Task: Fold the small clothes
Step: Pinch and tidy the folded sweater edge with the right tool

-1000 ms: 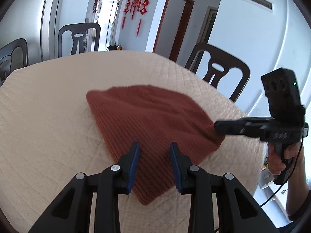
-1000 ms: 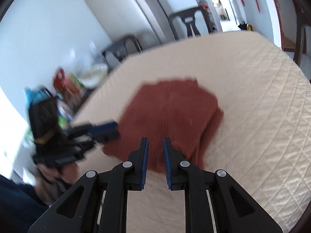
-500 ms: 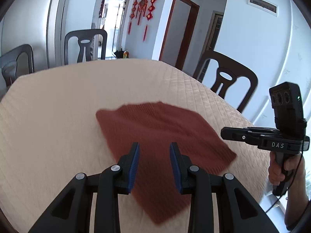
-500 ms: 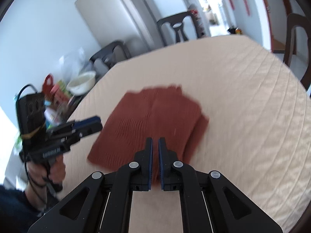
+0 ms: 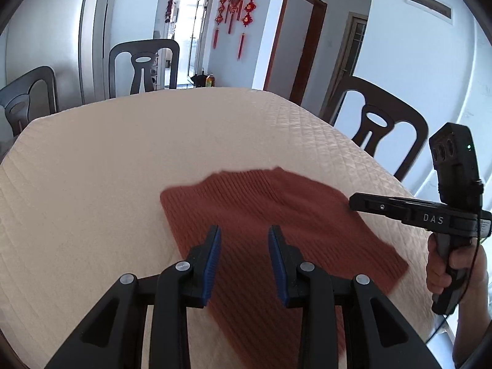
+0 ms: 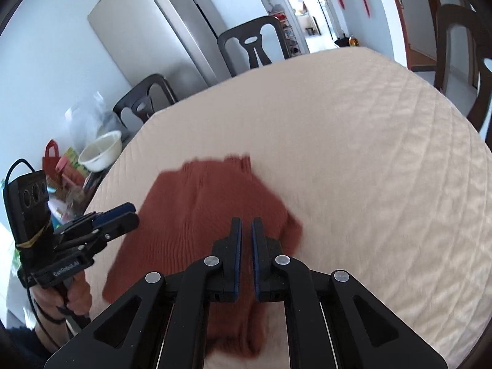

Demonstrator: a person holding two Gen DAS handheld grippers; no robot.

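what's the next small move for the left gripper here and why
Probably lower the left gripper onto the near edge of the rust knit garment and close its fingers there. Its fingers stand apart above the cloth holding nothing, and the garment lies loose on the quilted table cover.

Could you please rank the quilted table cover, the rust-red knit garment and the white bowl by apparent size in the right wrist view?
1. quilted table cover
2. rust-red knit garment
3. white bowl, though it sits farther from the camera, so its true size is unsure.

sweater [image 5: 276,215]: rib-knit cloth, matt | table cover [image 5: 123,160]: quilted cloth | fridge [image 6: 172,30]: brushed metal, slight sheen
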